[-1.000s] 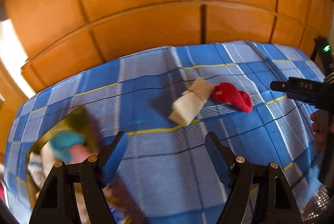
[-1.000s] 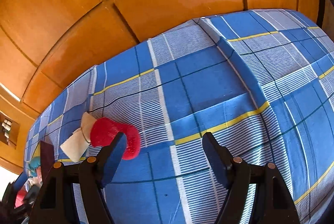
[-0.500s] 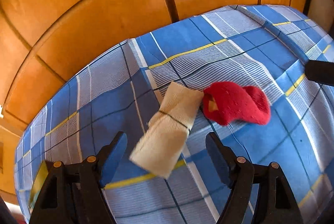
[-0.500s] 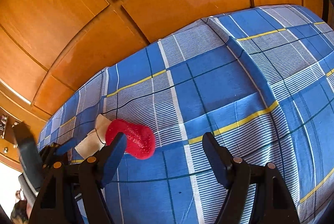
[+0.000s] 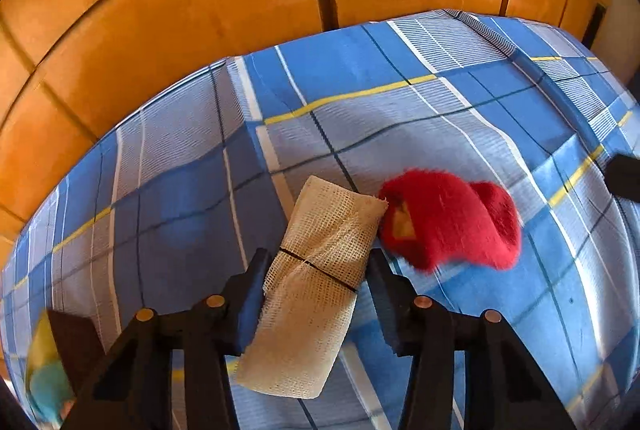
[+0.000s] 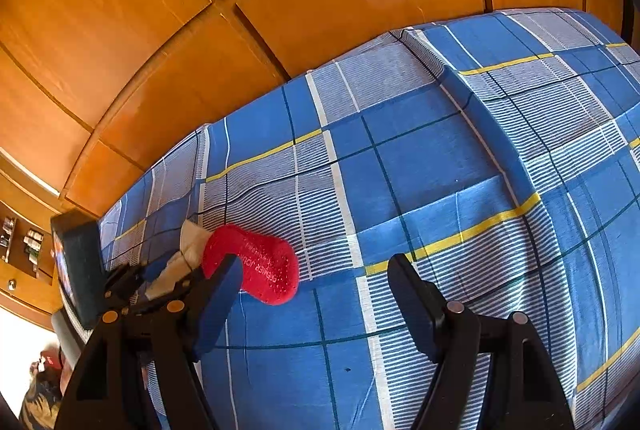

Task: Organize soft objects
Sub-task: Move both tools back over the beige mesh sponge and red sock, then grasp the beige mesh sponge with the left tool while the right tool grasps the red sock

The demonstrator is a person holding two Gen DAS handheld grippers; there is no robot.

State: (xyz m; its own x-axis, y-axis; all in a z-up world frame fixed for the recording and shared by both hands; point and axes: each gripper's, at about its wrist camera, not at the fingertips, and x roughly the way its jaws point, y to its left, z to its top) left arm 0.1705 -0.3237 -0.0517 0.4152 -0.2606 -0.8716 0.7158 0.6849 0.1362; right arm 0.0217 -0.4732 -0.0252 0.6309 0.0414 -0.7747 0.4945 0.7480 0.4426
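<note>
A cream mesh cloth roll (image 5: 320,270), bound by a thin black band, lies on the blue plaid bedsheet (image 5: 400,117). My left gripper (image 5: 318,262) straddles it, its jaws closing with both pads against the roll's sides. A fuzzy red sock (image 5: 448,222) lies touching the roll's far right corner. In the right wrist view the red sock (image 6: 256,266) shows its dotted sole, with the cream roll (image 6: 192,242) and my left gripper (image 6: 160,270) just left of it. My right gripper (image 6: 316,266) hangs open over bare sheet to the right of the sock, nothing between its fingers.
Orange wooden panels (image 5: 240,9) rise behind the bed's far edge. A yellow container (image 5: 40,354) with something teal inside sits at the lower left. A raised fold (image 6: 492,133) crosses the sheet at the right. A finger of my right gripper (image 5: 624,177) pokes in from the right.
My left gripper swung from the yellow container over to the cream roll, came down around it and narrowed its jaws onto it. The right gripper stayed put.
</note>
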